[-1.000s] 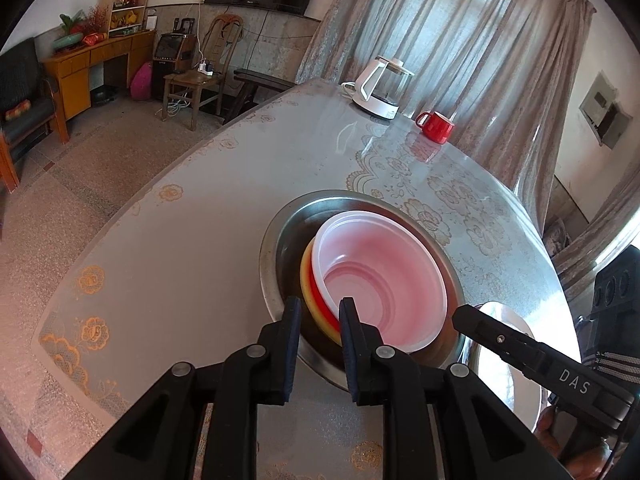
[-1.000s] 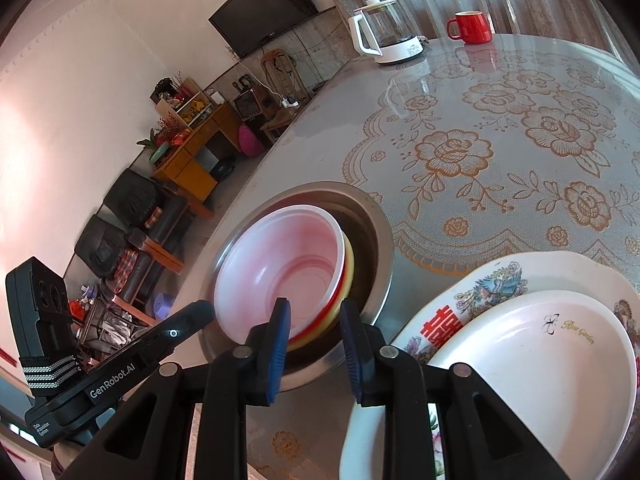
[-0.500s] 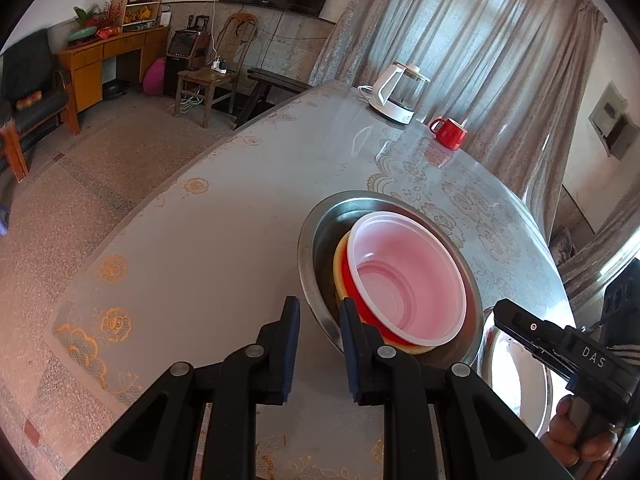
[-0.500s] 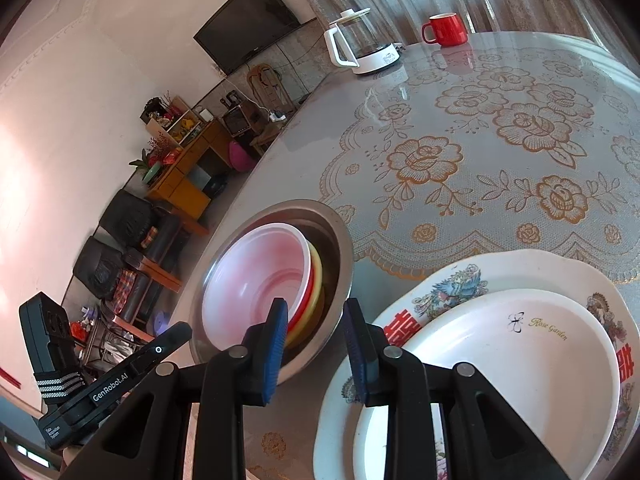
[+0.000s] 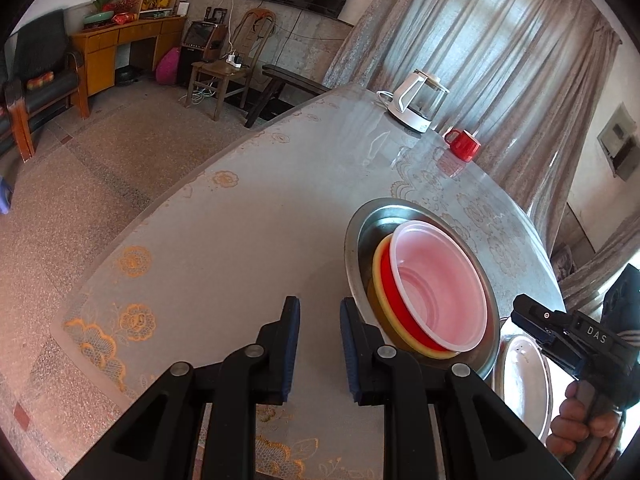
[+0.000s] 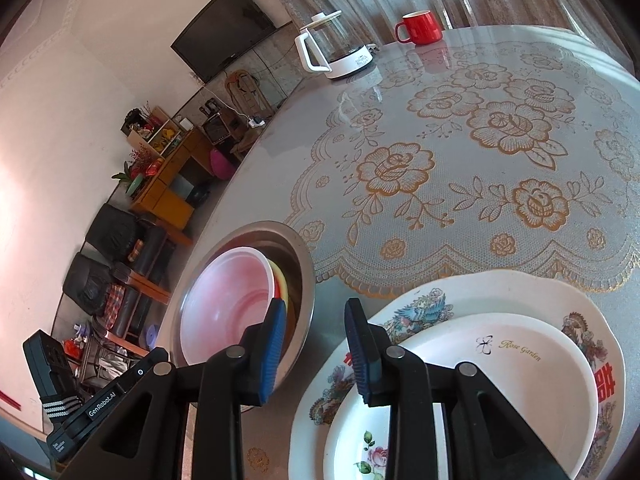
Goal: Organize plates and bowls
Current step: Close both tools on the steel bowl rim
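Observation:
A steel basin [image 5: 352,248] [image 6: 308,280] on the round table holds a yellow bowl [image 5: 378,276], a red bowl [image 5: 394,296] and a translucent pink bowl [image 5: 440,292] [image 6: 224,300] nested on top. My left gripper [image 5: 318,332] hovers left of the basin, its jaws slightly apart with only tabletop between them. The jaws of my right gripper [image 6: 316,332] are opening, nothing between them, above the gap between the basin and a stack of plates. A plain white plate [image 6: 520,360] [image 5: 520,384] lies on a large decorated plate [image 6: 440,300].
At the far side of the table stand a white kettle [image 5: 418,102] [image 6: 336,48] and a red mug [image 5: 462,144] [image 6: 420,26]. The table edge [image 5: 168,208] curves away to the left, with floor, chairs and a wooden desk beyond. A hand [image 5: 580,420] holds the right gripper.
The left gripper has shifted left, off the basin rim, so the basin now lies to its right. The right gripper has shifted right toward the plates and its jaws have widened a little.

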